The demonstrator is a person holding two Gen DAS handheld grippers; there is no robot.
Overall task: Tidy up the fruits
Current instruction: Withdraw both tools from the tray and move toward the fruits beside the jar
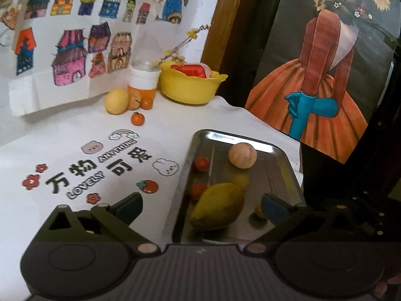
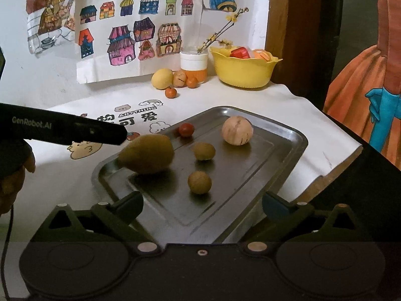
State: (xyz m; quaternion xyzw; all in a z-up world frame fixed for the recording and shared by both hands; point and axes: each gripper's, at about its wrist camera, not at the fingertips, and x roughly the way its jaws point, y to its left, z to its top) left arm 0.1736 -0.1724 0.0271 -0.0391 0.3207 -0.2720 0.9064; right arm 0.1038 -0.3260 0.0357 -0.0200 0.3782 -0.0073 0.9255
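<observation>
A metal tray (image 2: pixel 280 150) lies on the white cloth; in the left wrist view (image 1: pixel 283 165) it is at right. In it are a yellow mango (image 2: pixel 147 154) (image 1: pixel 219 205), a pale round fruit (image 2: pixel 236 130) (image 1: pixel 242 155), a small red fruit (image 2: pixel 186 129) (image 1: pixel 201 163), a lemon (image 2: pixel 204 151) and a brown round fruit (image 2: pixel 199 182). My left gripper (image 1: pixel 200 208) is open, its fingers on either side of the mango, which looks slightly lifted at the tray's left edge. My right gripper (image 2: pixel 201 205) is open and empty above the tray's near edge.
At the back stand a yellow bowl (image 2: pixel 244 71) with toy food, a jar (image 2: pixel 194 66) with a twig, a yellow fruit (image 2: pixel 162 78), and small orange and brown fruits (image 2: pixel 171 92). Drawings hang on the wall. The table edge drops off at right.
</observation>
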